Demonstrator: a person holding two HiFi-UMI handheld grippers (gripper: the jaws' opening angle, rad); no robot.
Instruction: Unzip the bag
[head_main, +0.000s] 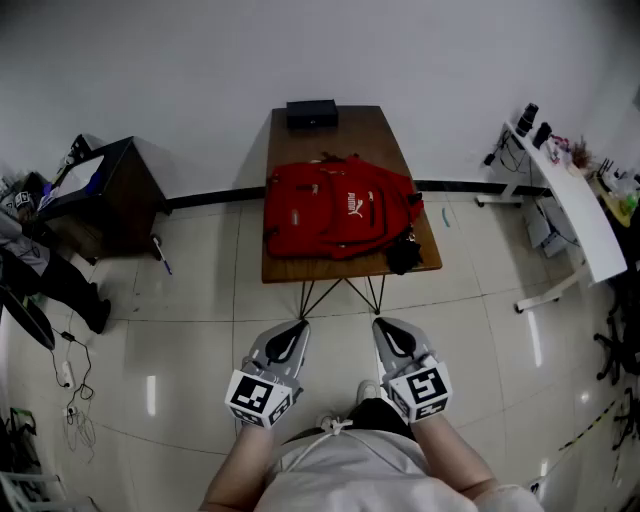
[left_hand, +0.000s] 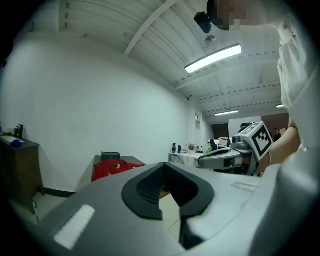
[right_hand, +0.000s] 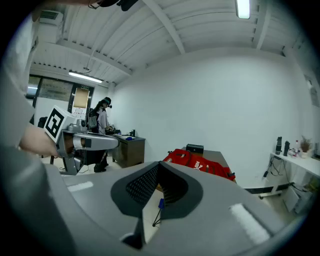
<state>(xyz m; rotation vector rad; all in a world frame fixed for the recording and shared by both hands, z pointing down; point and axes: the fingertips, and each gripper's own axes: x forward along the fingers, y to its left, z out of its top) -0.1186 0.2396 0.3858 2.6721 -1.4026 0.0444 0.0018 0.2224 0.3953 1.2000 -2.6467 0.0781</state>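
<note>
A red backpack (head_main: 340, 210) lies flat on a brown table (head_main: 350, 130) ahead of me; it also shows small in the left gripper view (left_hand: 112, 169) and the right gripper view (right_hand: 200, 162). Where its zip stands I cannot tell at this distance. Both grippers hang close to my body over the tiled floor, well short of the table. My left gripper (head_main: 297, 326) (left_hand: 162, 167) has its jaws together with nothing between them. My right gripper (head_main: 381, 323) (right_hand: 159, 165) is likewise shut and empty. Each gripper sees the other beside it (left_hand: 220, 157) (right_hand: 95, 142).
A black box (head_main: 312, 113) sits at the table's far end. A black item (head_main: 403, 255) hangs at the table's near right corner. A dark cabinet (head_main: 110, 190) stands to the left, a white desk (head_main: 575, 205) with small items to the right. Cables lie on the floor at the left.
</note>
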